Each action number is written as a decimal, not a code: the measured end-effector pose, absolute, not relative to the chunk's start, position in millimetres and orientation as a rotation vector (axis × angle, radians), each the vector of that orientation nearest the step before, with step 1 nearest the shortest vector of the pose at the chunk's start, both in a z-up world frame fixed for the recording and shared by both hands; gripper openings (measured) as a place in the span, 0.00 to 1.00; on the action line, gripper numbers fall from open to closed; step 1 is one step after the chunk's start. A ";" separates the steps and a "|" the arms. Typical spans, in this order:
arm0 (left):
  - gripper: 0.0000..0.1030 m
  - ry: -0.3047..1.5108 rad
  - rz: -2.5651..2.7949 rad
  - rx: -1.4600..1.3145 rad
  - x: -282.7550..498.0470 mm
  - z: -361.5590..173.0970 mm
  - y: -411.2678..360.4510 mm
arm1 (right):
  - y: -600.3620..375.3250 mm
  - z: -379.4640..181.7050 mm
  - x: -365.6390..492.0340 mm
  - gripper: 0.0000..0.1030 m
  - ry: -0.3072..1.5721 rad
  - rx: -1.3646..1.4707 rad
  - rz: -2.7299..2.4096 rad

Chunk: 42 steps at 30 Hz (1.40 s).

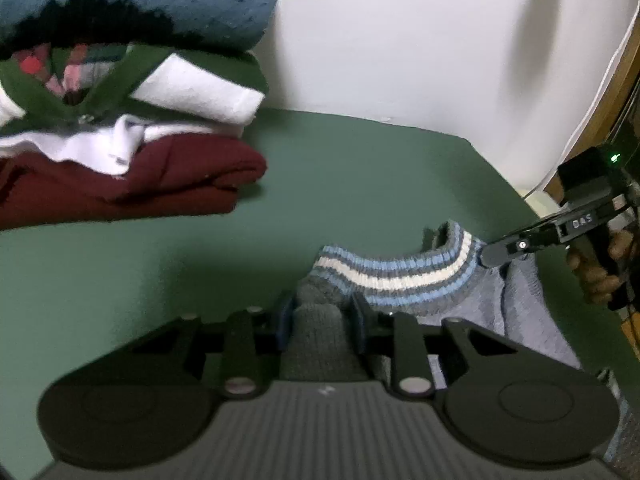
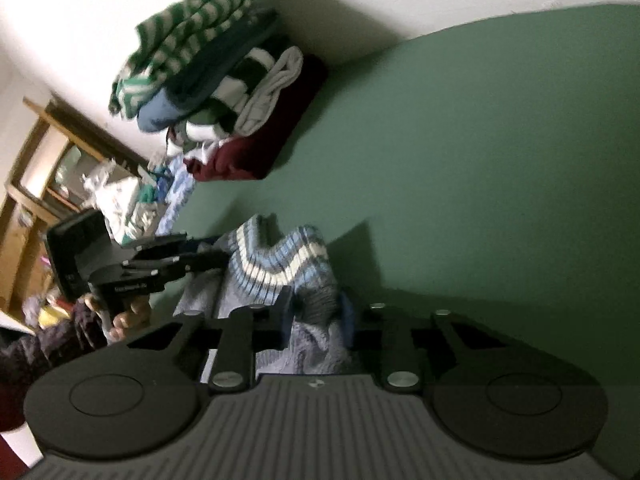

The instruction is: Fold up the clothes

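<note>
Both grippers are clenched on the same grey sweater (image 1: 516, 300), which lies on the green table (image 1: 360, 184) at its near edge. The left gripper (image 1: 320, 312) has its jaws pinching a fold of the grey knit beside the striped band (image 1: 400, 272) (blue, white and grey). The right gripper (image 2: 316, 320) grips the other end of that band. A stack of folded clothes (image 2: 240, 112) sits well apart by the wall (image 1: 420, 40).
</note>
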<state>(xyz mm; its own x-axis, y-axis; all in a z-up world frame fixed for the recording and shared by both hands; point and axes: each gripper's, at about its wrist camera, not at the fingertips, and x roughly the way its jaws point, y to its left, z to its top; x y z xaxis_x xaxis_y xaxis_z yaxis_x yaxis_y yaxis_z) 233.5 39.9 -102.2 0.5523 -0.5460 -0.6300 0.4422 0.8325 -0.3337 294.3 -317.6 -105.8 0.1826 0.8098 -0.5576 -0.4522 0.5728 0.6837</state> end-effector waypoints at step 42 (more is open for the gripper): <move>0.07 0.613 -0.608 -0.119 104.1 -0.4 47.4 | -295.9 10.6 176.2 0.13 0.818 0.268 1.092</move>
<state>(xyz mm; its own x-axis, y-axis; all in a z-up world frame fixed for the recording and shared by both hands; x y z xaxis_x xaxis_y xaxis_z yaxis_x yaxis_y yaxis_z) 104.1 47.4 -0.4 0.6502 -0.5683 -0.5043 0.4997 0.8198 -0.2796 176.2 -295.9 10.6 0.2100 0.8656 -0.4545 -0.6797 0.4635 0.5686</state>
